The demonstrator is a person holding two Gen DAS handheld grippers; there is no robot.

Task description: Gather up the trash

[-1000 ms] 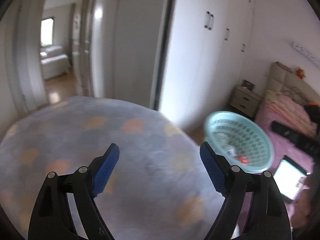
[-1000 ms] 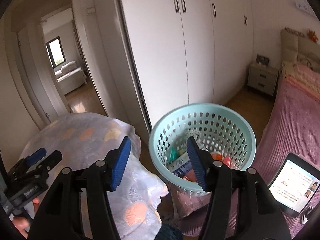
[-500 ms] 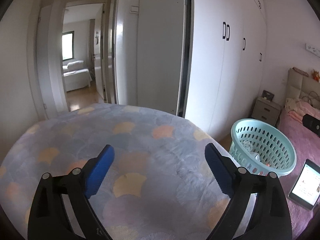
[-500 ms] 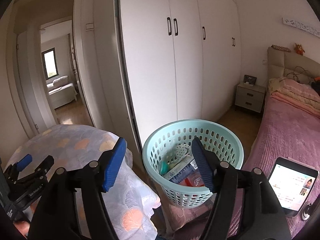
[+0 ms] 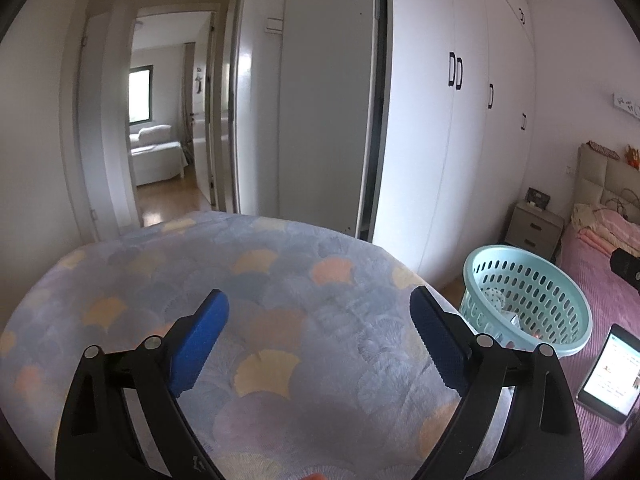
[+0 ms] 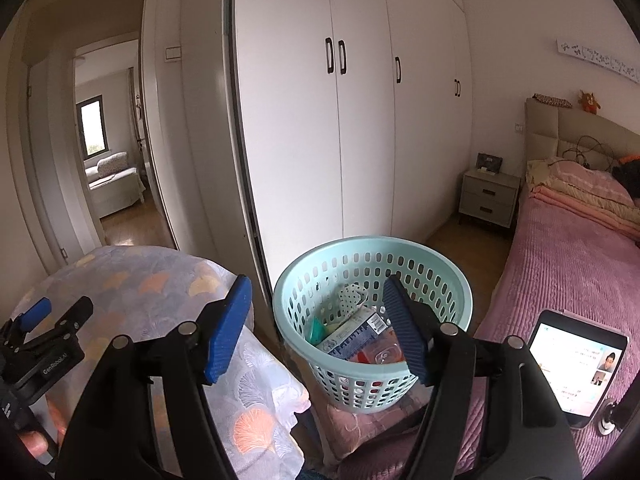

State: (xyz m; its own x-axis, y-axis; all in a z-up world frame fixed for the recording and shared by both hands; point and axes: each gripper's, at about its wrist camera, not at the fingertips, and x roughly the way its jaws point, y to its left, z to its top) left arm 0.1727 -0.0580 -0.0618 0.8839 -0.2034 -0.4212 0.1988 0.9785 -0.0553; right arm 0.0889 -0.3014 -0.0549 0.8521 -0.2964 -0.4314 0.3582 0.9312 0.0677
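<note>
A pale green perforated basket [image 6: 440,264] stands between a cloth-covered table and the bed, holding trash: a blue-and-white carton [image 6: 352,336], a red-and-clear wrapper [image 6: 376,356], a green packet [image 6: 316,328] and a spotted white piece [image 6: 352,294]. It also shows in the left wrist view [image 5: 532,280]. My right gripper [image 6: 316,332] is open and empty, held above the basket's near rim. My left gripper [image 5: 320,344] is open and empty over the table top; it also shows at the left of the right wrist view [image 6: 44,320].
The round table [image 5: 260,280] wears a grey cloth with orange and yellow fan shapes. A lit tablet [image 6: 576,364] lies on the pink bed [image 6: 568,264]. White wardrobe doors [image 6: 352,120], a nightstand [image 6: 490,196] and an open doorway [image 5: 168,136] stand behind.
Both grippers have lifted and pulled back, tilting up so more of the room shows. The basket now sits lower and farther in both views. Both stay open and empty.
</note>
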